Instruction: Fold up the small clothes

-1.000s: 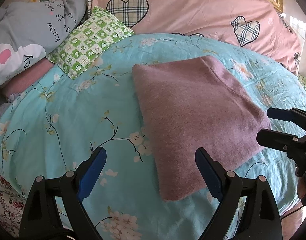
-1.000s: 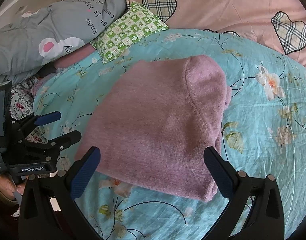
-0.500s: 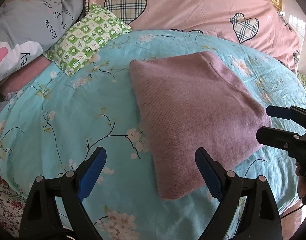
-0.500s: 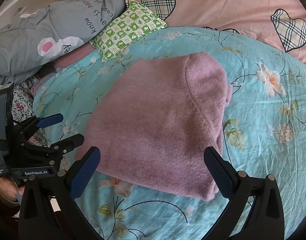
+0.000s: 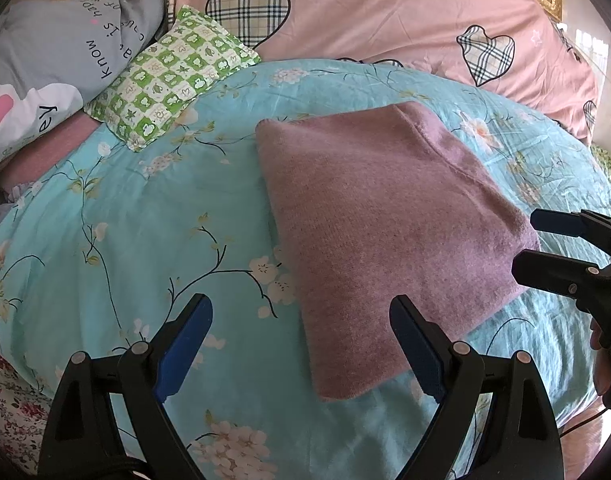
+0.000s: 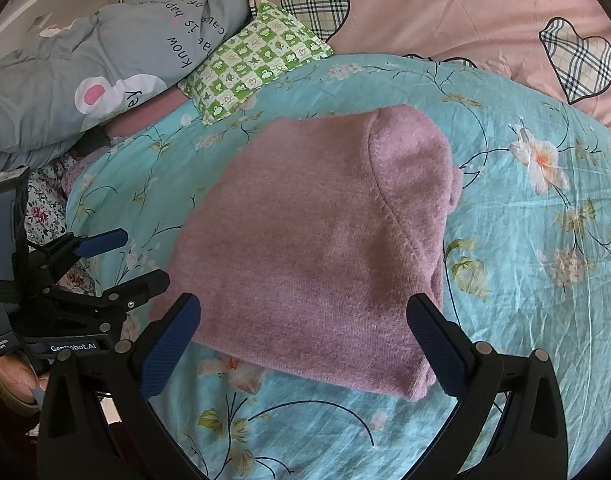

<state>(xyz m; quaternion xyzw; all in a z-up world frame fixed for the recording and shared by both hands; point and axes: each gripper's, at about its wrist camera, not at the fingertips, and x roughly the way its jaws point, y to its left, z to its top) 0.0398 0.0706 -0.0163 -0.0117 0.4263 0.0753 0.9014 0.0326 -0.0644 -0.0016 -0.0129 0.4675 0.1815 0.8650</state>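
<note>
Turquoise floral bedding [image 5: 117, 240] carries one mauve knitted garment [image 5: 385, 220], lying as a compact folded rectangle near the bed's middle. Both claws, the left gripper [image 5: 301, 344] and the right gripper [image 6: 303, 338], hover spread wide and empty at its near edge (neither touching it). Folding looks essentially finished; no second garment awaits. Three pillows: pink [image 5: 385, 12], grey [image 5: 45, 60], green-checked [image 5: 173, 76].

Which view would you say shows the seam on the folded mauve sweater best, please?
The right wrist view: the curved seam runs down the middle of the folded mauve sweater, stitches clear. In the left wrist view the sweater lies off to the right and the seam shows only as a faint line near its far edge.
</note>
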